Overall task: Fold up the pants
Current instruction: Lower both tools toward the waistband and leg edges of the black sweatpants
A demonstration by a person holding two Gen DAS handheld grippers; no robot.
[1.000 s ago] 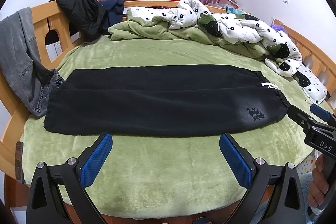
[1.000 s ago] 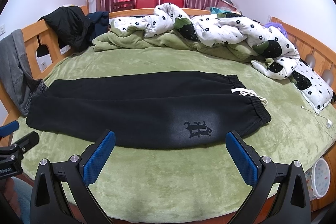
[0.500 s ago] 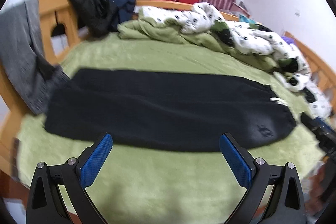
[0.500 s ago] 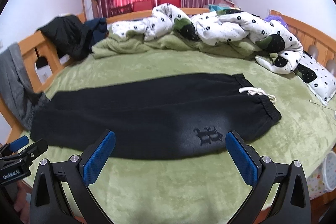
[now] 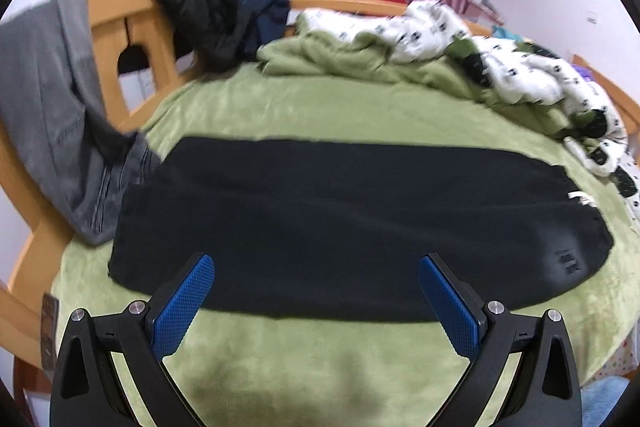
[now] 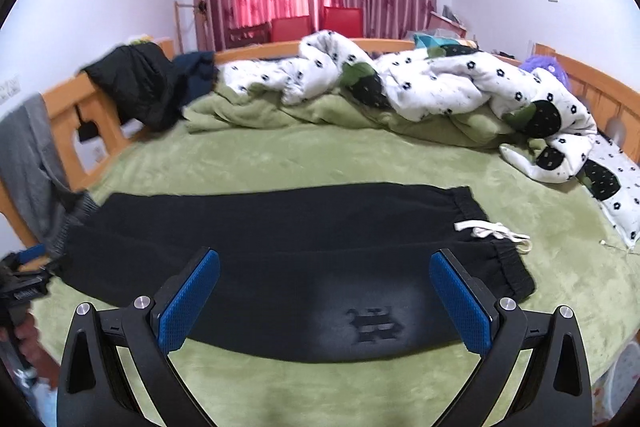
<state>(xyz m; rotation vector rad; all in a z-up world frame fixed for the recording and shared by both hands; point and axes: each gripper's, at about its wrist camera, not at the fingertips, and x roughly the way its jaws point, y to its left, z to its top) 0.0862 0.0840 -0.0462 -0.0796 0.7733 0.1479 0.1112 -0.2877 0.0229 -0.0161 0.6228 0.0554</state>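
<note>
Black pants (image 5: 320,219) lie flat on the green bed, folded lengthwise, leg ends at the left, waistband with a white drawstring (image 6: 492,231) at the right. They also show in the right wrist view (image 6: 304,259), with a dark logo (image 6: 374,325) near the waist. My left gripper (image 5: 316,303) is open and empty, just above the pants' near edge toward the leg end. My right gripper (image 6: 324,299) is open and empty over the near edge by the logo. The left gripper also shows at the left edge of the right wrist view (image 6: 24,283).
A green bedcover (image 5: 320,367) spans the bed. A rumpled white flowered quilt (image 6: 460,87) and green blanket (image 6: 280,115) lie at the back. Grey jeans (image 5: 52,99) and a black jacket (image 5: 196,15) hang on the wooden frame (image 5: 116,39) at the left.
Both grippers have moved forward toward the pants, whose near edge now lies between the fingers. The left view has swung left. Both stay open.
</note>
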